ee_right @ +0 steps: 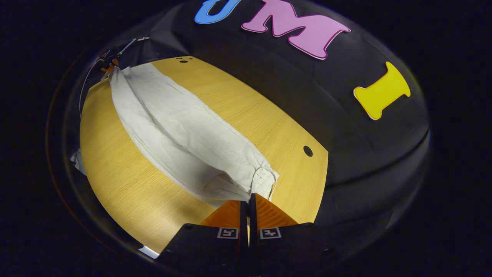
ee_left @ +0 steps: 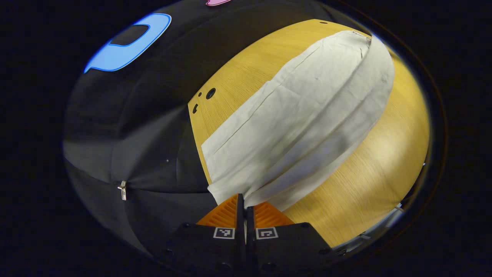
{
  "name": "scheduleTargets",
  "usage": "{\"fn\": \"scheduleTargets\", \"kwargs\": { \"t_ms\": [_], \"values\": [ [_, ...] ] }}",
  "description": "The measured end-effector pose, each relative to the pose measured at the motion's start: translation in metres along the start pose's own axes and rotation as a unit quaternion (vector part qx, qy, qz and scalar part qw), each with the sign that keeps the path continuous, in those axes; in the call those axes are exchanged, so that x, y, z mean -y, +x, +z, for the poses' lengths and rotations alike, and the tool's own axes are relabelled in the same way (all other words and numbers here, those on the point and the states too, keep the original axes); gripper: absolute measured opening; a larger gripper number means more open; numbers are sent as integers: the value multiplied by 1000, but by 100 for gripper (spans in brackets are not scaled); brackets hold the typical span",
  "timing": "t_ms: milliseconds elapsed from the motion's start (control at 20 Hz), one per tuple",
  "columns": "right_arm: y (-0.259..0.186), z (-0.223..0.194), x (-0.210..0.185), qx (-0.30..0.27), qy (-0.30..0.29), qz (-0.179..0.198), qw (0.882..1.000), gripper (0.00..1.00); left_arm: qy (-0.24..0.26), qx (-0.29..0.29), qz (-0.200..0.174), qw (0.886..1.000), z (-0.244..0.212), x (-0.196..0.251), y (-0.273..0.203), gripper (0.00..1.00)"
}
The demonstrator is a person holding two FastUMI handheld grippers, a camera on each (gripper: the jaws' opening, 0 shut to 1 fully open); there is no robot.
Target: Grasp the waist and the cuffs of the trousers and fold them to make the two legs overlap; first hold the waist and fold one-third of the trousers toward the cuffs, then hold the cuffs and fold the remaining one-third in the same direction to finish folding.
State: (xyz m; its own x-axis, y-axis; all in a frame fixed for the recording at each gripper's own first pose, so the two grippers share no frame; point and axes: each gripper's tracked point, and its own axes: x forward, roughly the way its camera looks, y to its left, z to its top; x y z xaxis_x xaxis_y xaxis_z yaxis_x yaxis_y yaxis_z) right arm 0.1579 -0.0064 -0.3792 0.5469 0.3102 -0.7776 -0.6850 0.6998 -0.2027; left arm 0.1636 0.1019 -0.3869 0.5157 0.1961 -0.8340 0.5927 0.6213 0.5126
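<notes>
The exact contact between each pair of tongs and the cloth is hidden beneath the fingers in both views. In the right gripper view, the far end of the trousers (ee_right: 180, 130) is small and distorted at the picture's edge; the left tongs (ee_right: 109, 67) are seen there only as a blurred shape, and their state cannot be read from that view.

The bench (ee_left: 384, 161) is of light wood grain, with several round holes near its far edge. It is enclosed by a black cloth wall (ee_left: 153, 115).

The trousers (ee_left: 300, 115) are laid lengthwise across the bench, pale and creased, with the two legs overlapped. In the left gripper view, the left tongs (ee_left: 245, 202) are brought together with almost no gap, at the hem of the near end of the trousers; the cloth appears to be pinched. In the right gripper view, the right tongs (ee_right: 248, 200) are likewise closed narrow at the gathered end, where the cloth appears to be held.
</notes>
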Motion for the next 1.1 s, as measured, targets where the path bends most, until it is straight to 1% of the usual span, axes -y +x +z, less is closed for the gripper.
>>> {"fn": "scheduleTargets", "kwargs": {
  "t_ms": [200,350,500,650,750,850,950,1100],
  "values": [
    [34,20,8,-12,-1,14,1000,5,-4,-9,-1,1000,26,-15,26,6],
    [62,23,12,-24,8,28,999,5,-5,-16,-3,1000,40,-24,45,6],
    [90,18,17,-37,47,39,997,5,-11,-37,-12,999,40,-25,71,6],
    [119,11,15,-58,93,59,992,5,-23,-72,-23,997,34,-20,96,6],
    [130,6,12,-68,113,71,989,6,-31,-85,-30,995,31,-16,102,6],
    [142,-1,8,-80,126,76,986,5,-35,-95,-33,994,29,-13,107,6],
    [150,-9,2,-98,152,78,980,5,-32,-101,-36,994,28,-13,115,6],
    [153,-8,3,-98,182,82,975,12,-33,-96,-36,994,28,-13,114,6]
  ]
}}
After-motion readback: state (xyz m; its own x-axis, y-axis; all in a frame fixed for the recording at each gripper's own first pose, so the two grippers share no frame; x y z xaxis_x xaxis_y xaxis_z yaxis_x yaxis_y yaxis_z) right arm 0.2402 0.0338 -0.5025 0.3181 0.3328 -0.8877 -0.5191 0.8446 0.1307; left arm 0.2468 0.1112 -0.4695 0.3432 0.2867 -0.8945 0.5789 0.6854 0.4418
